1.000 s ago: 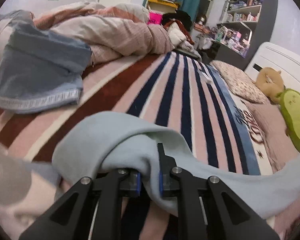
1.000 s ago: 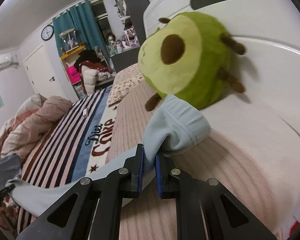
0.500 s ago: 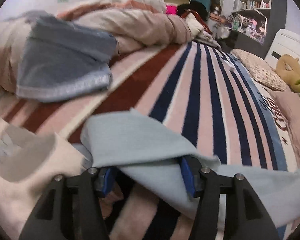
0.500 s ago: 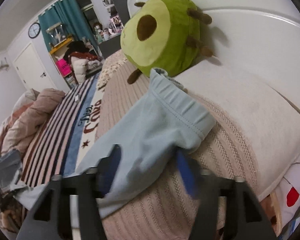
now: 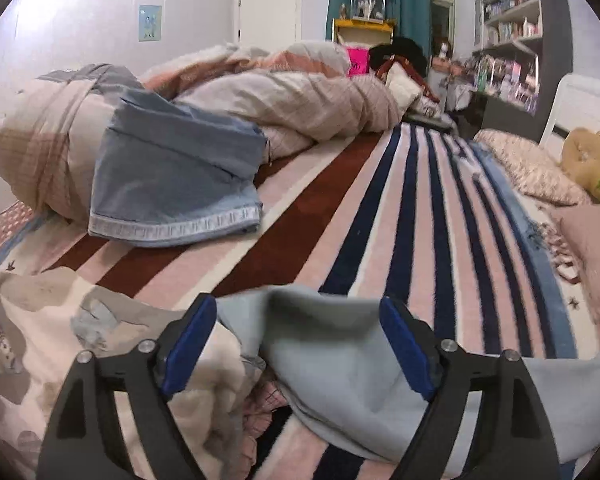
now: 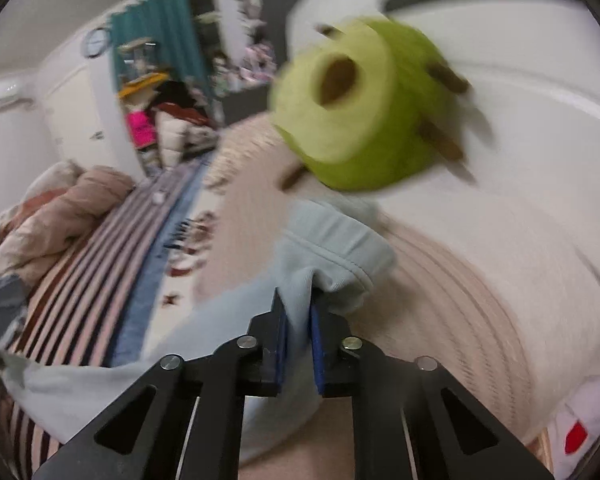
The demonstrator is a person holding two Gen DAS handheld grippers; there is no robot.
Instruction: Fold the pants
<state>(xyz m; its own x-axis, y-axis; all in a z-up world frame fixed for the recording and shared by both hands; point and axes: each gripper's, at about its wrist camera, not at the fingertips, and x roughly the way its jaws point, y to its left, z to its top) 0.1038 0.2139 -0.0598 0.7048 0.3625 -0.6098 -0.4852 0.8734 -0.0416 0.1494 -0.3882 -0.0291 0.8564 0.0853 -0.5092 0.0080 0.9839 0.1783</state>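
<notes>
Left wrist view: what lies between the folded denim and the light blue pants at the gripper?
Only bare striped blanket separates the folded denim from the light blue pants, seen in the left wrist view.

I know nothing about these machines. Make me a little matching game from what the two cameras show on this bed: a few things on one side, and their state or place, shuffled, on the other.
Things:
1. left tongs
2. right tongs
3. green avocado plush
4. folded denim garment

States or places:
A. shut on the light blue pants
B. lying against the bunched-up quilt
C. open, with the light blue cloth lying between the fingers
D. sitting by the white headboard

Pairs: 1-C, 2-A, 3-D, 4-B
</notes>
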